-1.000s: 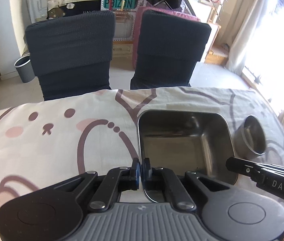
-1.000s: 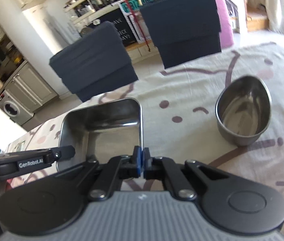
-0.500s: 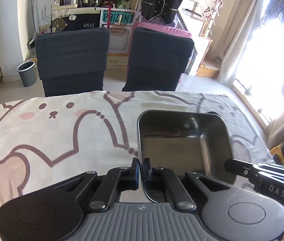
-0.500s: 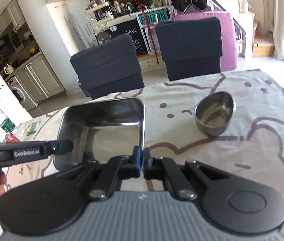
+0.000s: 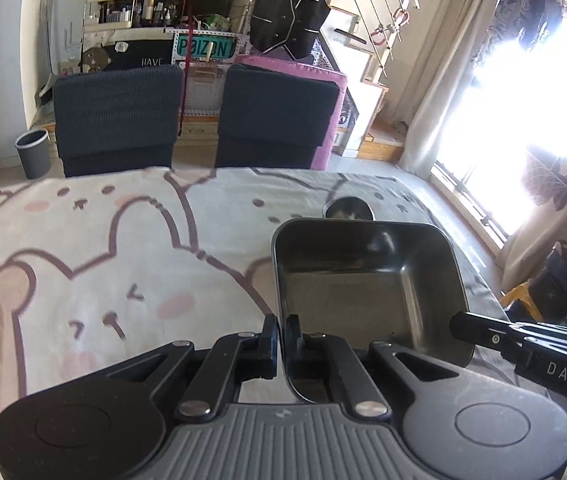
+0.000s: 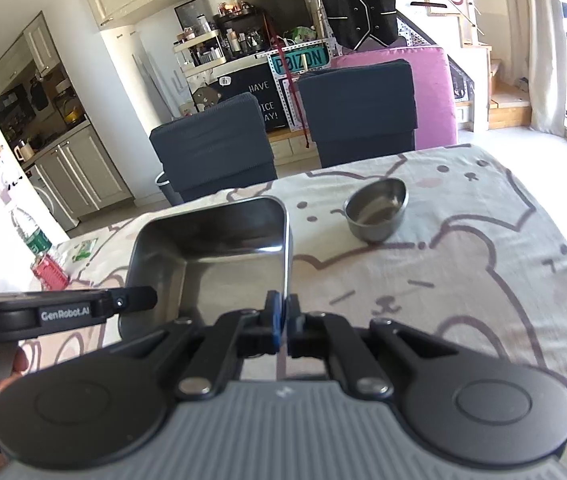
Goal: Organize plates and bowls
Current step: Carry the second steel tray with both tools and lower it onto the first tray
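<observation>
Square steel tray (image 5: 367, 280) held off the counter (image 5: 123, 248), pinched at two opposite side walls: left claw (image 5: 282, 334) pressed shut on the thin left rim, right claw (image 6: 283, 320) pressed shut on the right rim. Two grips likely chosen because a wide, shallow pan would swing or tilt from one pinch alone; with a wall in each claw, kept level and open side up. Both claws angled downward over the rim, pads biting only the upper edge, so a hold that looks secure yet slim. Empty inside, nothing to spill.

Small round steel bowl (image 6: 376, 211) sitting upright on the bear-print cloth, beyond the tray and to the right in the right wrist view, well apart from it, untouched. In the left wrist view just peeking over the tray's far wall (image 5: 348, 208).

Probably a carry toward a tidier spot, perhaps beside or under the bowl; destination not shown. Main risk judged: uneven motion of the two hands twisting the rim out of a pad. Two dark chairs (image 5: 117, 116) at the far edge, clear of the path.
</observation>
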